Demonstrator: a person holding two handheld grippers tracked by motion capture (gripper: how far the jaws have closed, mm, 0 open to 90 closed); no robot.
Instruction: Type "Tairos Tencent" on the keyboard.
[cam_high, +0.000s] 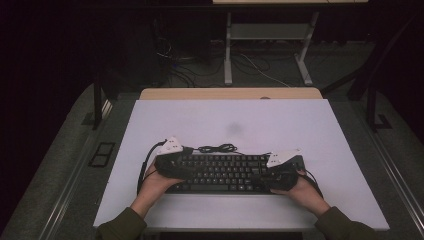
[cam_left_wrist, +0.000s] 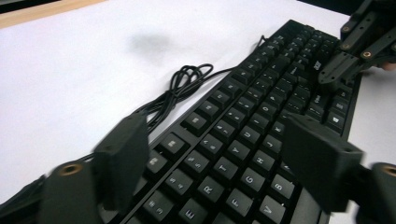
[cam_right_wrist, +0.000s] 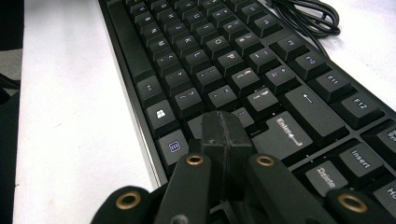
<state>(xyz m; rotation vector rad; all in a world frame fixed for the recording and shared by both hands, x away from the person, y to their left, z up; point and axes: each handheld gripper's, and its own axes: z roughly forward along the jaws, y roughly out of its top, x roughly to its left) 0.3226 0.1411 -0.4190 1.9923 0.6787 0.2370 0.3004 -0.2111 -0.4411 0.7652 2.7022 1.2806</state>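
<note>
A black keyboard (cam_high: 225, 172) lies across the near middle of the white table top (cam_high: 230, 120), with its coiled cable (cam_high: 217, 148) behind it. My left gripper (cam_high: 174, 167) is open over the keyboard's left end. In the left gripper view its two jaws stand wide apart above the letter keys (cam_left_wrist: 224, 163), one near the far edge and one near the front edge. My right gripper (cam_high: 278, 175) hovers over the right end. In the right gripper view its jaws (cam_right_wrist: 226, 128) are shut together with nothing between them, just above the keys beside Enter (cam_right_wrist: 292, 133).
A wooden strip (cam_high: 230, 93) runs along the table's far edge. Beyond it stand a desk frame (cam_high: 267, 45) and loose floor cables (cam_high: 250, 65). A faint grey smudge (cam_high: 234, 128) marks the table top behind the keyboard. The other gripper (cam_left_wrist: 359, 42) shows in the left gripper view.
</note>
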